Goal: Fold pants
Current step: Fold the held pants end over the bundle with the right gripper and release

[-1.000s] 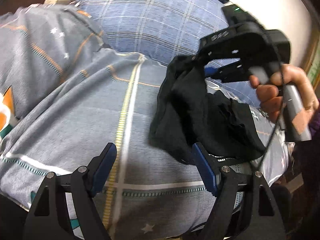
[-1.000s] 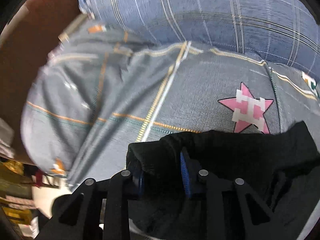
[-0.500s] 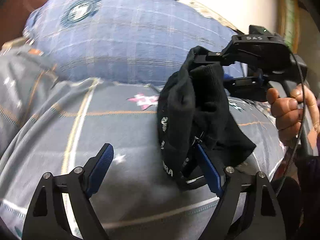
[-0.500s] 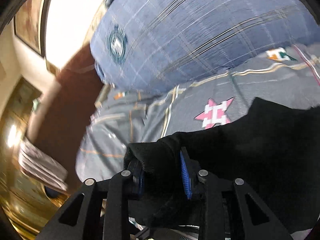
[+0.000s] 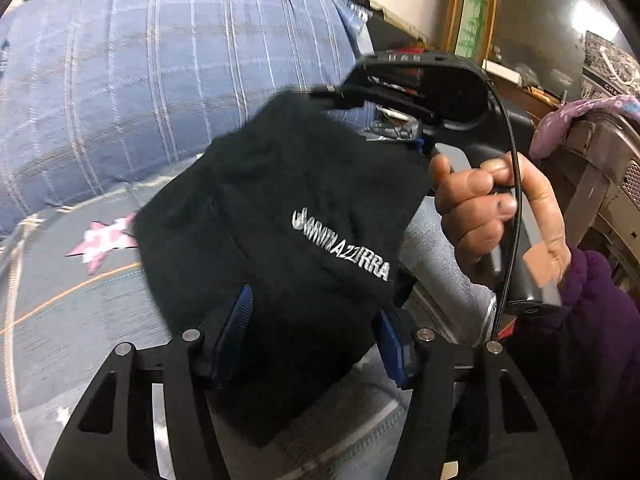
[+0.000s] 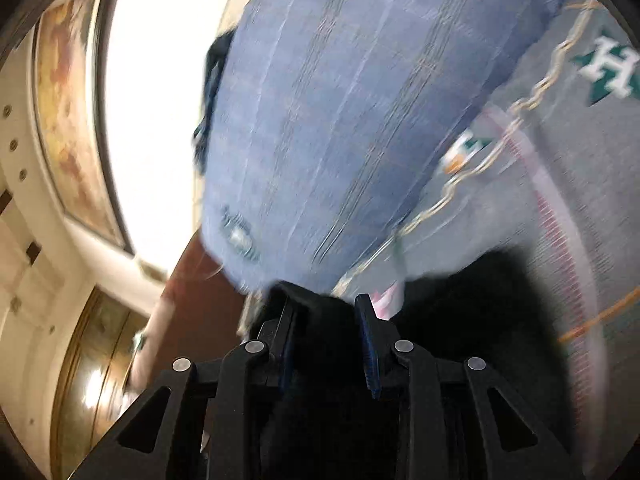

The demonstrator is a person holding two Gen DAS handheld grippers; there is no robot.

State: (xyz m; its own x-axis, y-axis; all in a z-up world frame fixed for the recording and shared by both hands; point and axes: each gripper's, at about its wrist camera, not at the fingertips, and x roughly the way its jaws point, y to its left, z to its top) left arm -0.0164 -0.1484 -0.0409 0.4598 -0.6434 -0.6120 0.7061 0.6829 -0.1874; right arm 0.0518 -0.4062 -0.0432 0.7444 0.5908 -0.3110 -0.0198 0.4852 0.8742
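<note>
The black pants (image 5: 296,208) with white lettering hang in the air above the bed. My right gripper (image 6: 326,316) is shut on their top edge (image 6: 320,304); it also shows in the left wrist view (image 5: 404,92), held by a hand. My left gripper (image 5: 316,320) has its jaws partly closed around the lower hanging part of the pants, cloth between the blue pads (image 5: 236,316). I cannot tell whether the pads press the cloth.
Below lies a grey quilt (image 5: 80,300) with a pink star (image 5: 100,240). A blue plaid pillow (image 5: 140,72) lies behind it. Furniture with a purple cloth (image 5: 580,116) stands at the right. A framed picture (image 6: 68,100) hangs on the wall.
My right gripper has lifted the pants higher and tilted upward. My left gripper's jaws have narrowed around the hanging cloth, and the lettering now faces the left camera.
</note>
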